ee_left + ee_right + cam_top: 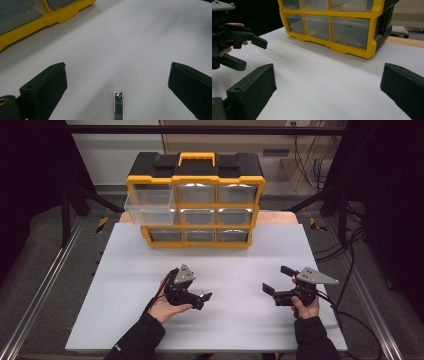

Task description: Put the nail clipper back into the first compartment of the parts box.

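Drawer cabinet [195,200]: yellow frame, black top, clear drawers in three rows; stands at the far edge of the white surface [150,320]. Its top-left drawer [150,206] is pulled out, overhanging toward the person; the other drawers sit flush.

Nail clipper [118,105]: small, metal, lying flat on the surface in front of the cabinet, well apart from it. In the left gripper view it sits between the jaws, touching neither.

Left gripper [204,298]: held in front of the cabinet, below its middle; jaws spread wide, grasping nothing.

Right gripper [276,280]: held in front of the cabinet's right end, well apart from it and from the left gripper; jaws spread wide, grasping nothing.

Open room: bare surface runs between the cabinet's front and both grippers, and between the grippers themselves. Both hands stay inside the surface's near edge.
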Demonstrator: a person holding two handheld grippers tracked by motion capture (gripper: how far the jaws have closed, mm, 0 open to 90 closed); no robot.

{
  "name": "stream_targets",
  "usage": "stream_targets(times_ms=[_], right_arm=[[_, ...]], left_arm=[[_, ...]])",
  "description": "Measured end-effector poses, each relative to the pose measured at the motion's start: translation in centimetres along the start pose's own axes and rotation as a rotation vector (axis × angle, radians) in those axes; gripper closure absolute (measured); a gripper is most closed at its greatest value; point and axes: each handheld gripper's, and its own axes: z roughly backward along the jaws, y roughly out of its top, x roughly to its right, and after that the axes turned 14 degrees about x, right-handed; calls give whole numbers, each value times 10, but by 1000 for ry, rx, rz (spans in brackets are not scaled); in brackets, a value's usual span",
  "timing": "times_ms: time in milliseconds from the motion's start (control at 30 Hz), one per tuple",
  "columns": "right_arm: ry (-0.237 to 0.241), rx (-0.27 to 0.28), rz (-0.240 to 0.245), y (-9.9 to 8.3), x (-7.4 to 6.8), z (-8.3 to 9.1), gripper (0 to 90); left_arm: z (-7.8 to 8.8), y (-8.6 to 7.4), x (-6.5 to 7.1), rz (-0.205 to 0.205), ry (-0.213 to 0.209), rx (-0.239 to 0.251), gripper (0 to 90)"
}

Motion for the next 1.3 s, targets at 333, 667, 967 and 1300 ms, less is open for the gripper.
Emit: stream_targets(times_ms=[333,667,967,1300], right_arm=[[1,-2,3,0,0,0,5],[-1,-3,2,0,0,0,5],[1,-1,0,0,1,0,5],[0,-3,0,0,1,-1,5]], left_arm=[[-13,-8,3,-17,6,-93,48],[-21,-17,3,-12,46,-164,185],[-23,-19,5,7,67,-189,363],[-25,-20,6,36,49,-206,565]])
